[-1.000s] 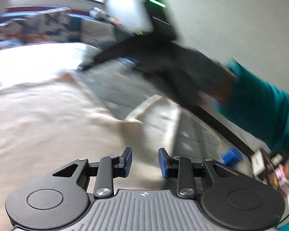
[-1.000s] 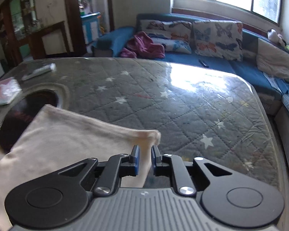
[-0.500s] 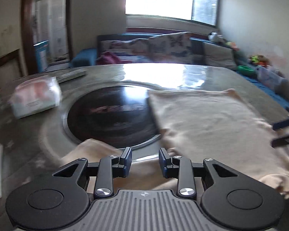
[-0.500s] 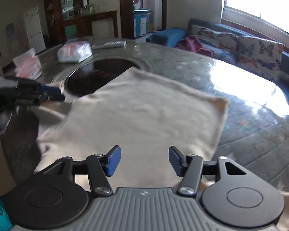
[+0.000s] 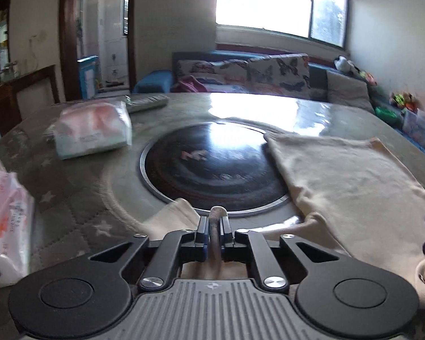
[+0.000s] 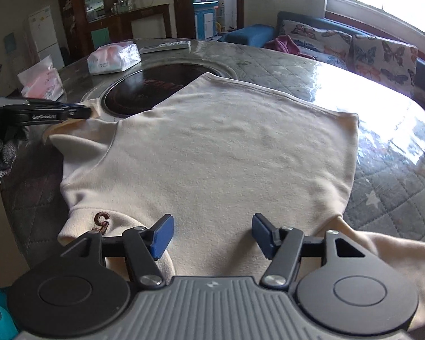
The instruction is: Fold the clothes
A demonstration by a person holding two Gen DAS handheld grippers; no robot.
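A cream sweatshirt (image 6: 226, 153) lies flat on the round table, a brown embroidered mark near its collar at the front left. Its left sleeve (image 6: 79, 119) reaches toward the dark glass disc. My left gripper (image 5: 214, 226) is shut on the sleeve cuff (image 5: 216, 215), and a fold of cream cloth stands up between its blue pads. From the right wrist view the left gripper (image 6: 82, 112) appears side-on at the sleeve end. My right gripper (image 6: 211, 233) hovers open over the near edge of the sweatshirt, nothing between its fingers. The sweatshirt body (image 5: 348, 178) spreads to the right in the left wrist view.
A dark round glass disc (image 5: 212, 167) sits in the table's middle. Tissue packs (image 5: 93, 133) (image 6: 42, 80) and a remote control (image 5: 147, 103) lie on the far left. A blue sofa (image 6: 351, 45) with butterfly cushions stands behind, under a window.
My left gripper has swung round to the sleeve and shut on its cuff. My right gripper let go of the cloth edge, opened wide and drew back over the near hem.
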